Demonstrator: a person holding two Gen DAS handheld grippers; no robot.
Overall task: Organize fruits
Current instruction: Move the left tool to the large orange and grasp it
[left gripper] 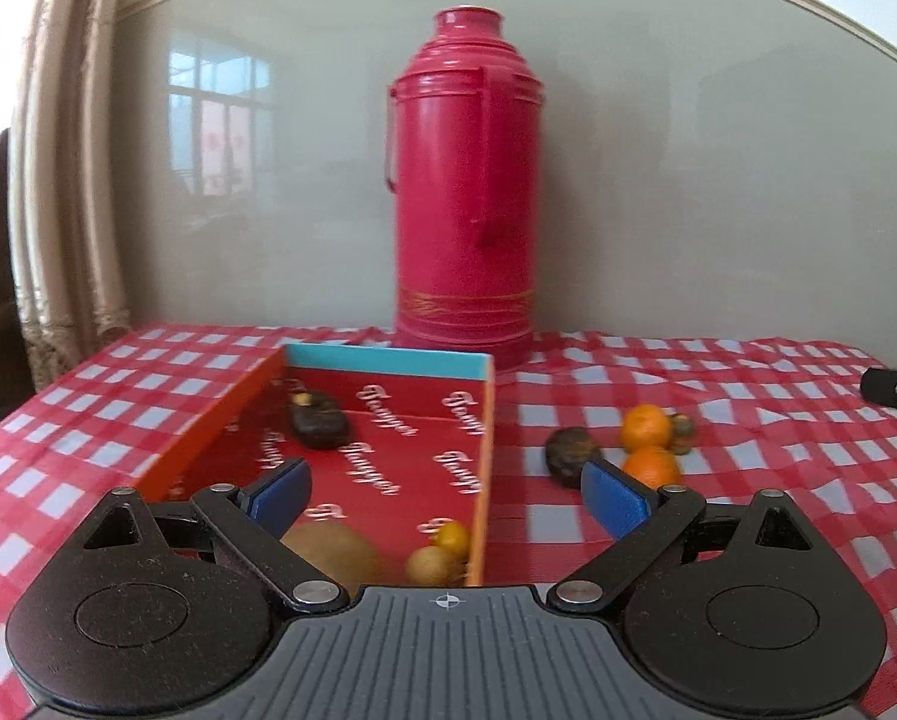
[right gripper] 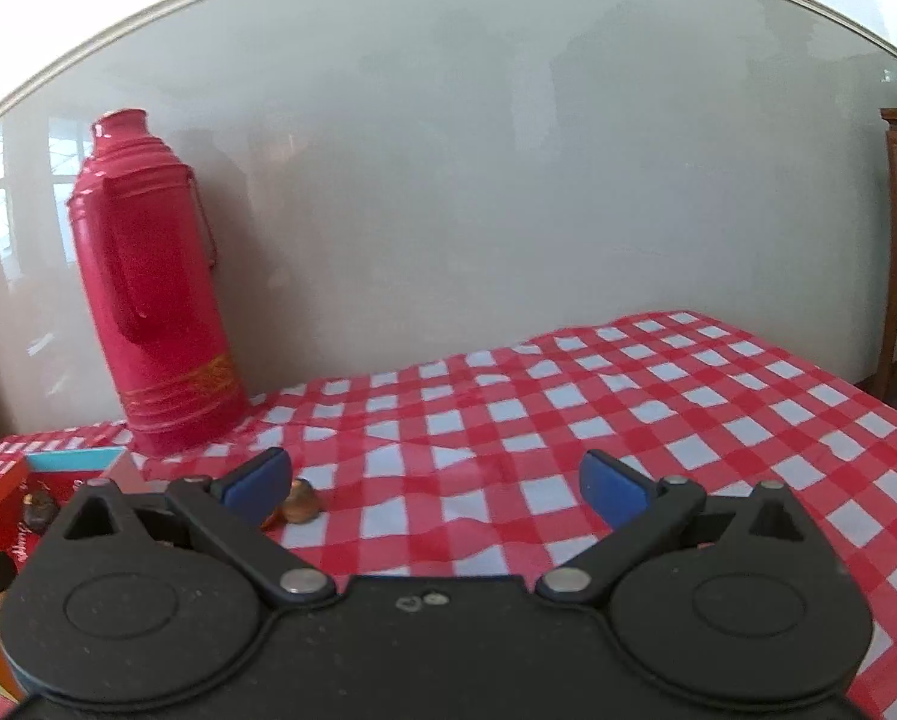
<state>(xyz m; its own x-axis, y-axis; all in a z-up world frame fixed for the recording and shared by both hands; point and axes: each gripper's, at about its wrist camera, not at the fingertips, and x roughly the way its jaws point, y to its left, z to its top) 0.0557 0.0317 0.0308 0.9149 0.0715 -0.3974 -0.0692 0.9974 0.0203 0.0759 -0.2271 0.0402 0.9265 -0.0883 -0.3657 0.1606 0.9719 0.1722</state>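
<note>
In the left wrist view a red cardboard box (left gripper: 484, 420) with a blue far edge lies on the checkered cloth. Inside it are a dark fruit (left gripper: 319, 420), a brown kiwi (left gripper: 334, 555), a small tan fruit (left gripper: 430, 564) and a small yellow-orange fruit (left gripper: 451, 538). Right of the box on the cloth lie a dark round fruit (left gripper: 568, 450), two oranges (left gripper: 646, 426) (left gripper: 652, 465) and a small greenish fruit (left gripper: 682, 427). My left gripper (left gripper: 448, 492) hangs open over the box's near end, holding nothing. My right gripper (right gripper: 436, 480) is open and empty, with a small brown fruit (right gripper: 301, 504) beside its left finger.
A tall red thermos (left gripper: 466, 192) stands behind the box against a glossy grey wall. The red-and-white checkered tablecloth (right gripper: 568, 408) stretches away to the right. A dark gripper part (left gripper: 895, 387) lies at the right edge. A curtain (left gripper: 70, 180) hangs at the left.
</note>
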